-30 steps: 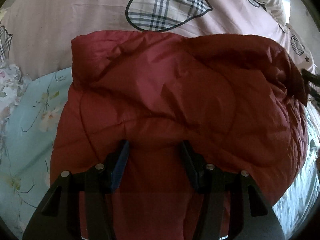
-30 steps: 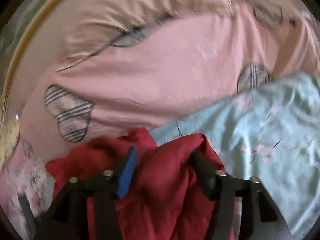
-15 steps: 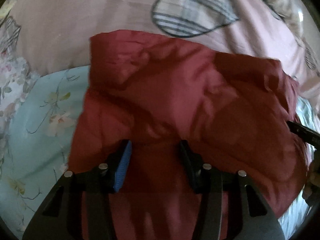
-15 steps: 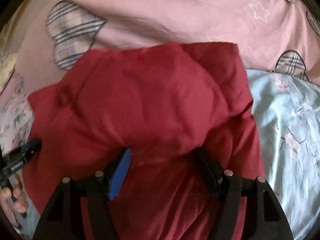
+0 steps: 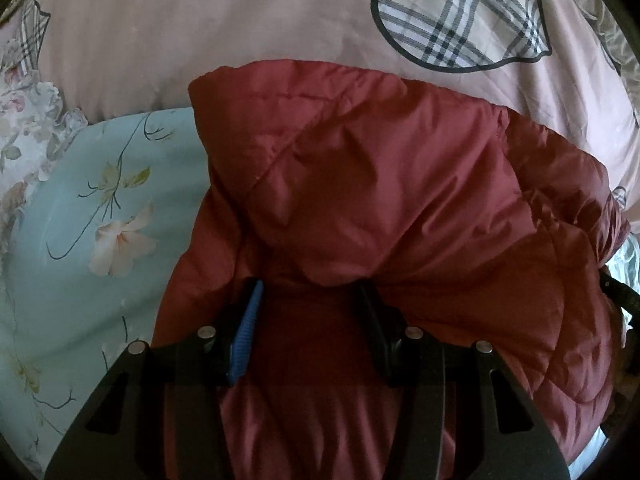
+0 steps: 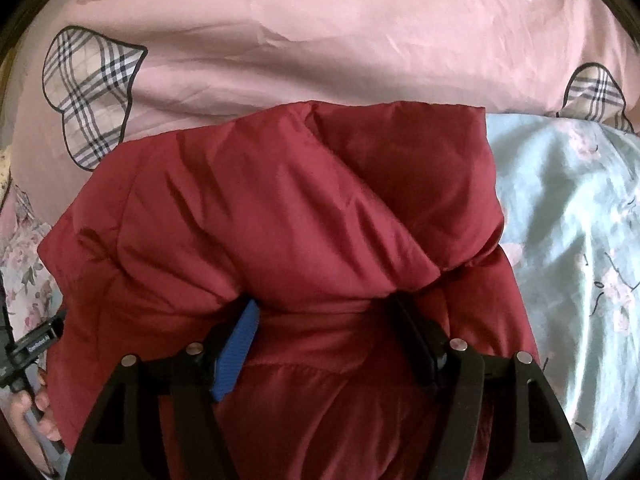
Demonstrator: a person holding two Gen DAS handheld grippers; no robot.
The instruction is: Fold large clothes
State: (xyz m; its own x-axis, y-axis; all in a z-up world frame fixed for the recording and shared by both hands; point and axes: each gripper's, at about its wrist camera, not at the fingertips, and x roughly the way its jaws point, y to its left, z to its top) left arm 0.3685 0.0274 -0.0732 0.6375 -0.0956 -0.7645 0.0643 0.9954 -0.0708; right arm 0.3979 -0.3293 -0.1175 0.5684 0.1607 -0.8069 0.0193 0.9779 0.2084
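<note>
Left hand-held gripper point(image 5: 310, 300) and right hand-held gripper point(image 6: 324, 312) each grip the red quilted jacket point(image 5: 380, 200) bunched between wide-set fingers, above the bed point(image 5: 240, 32).

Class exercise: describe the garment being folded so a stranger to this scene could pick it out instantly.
Start at the pink bedcover with plaid hearts. Just below it, partly over a pale blue floral sheet, lies the dark red padded jacket. It alone is plain, puffy and quilted, unlike the flat printed bedding.

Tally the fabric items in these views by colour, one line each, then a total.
Red: 1, the padded jacket with the left gripper and right gripper at its near fold.
Pink: 1, the quilt with checked hearts.
Light blue: 1, the flowered sheet.
Total: 3
</note>
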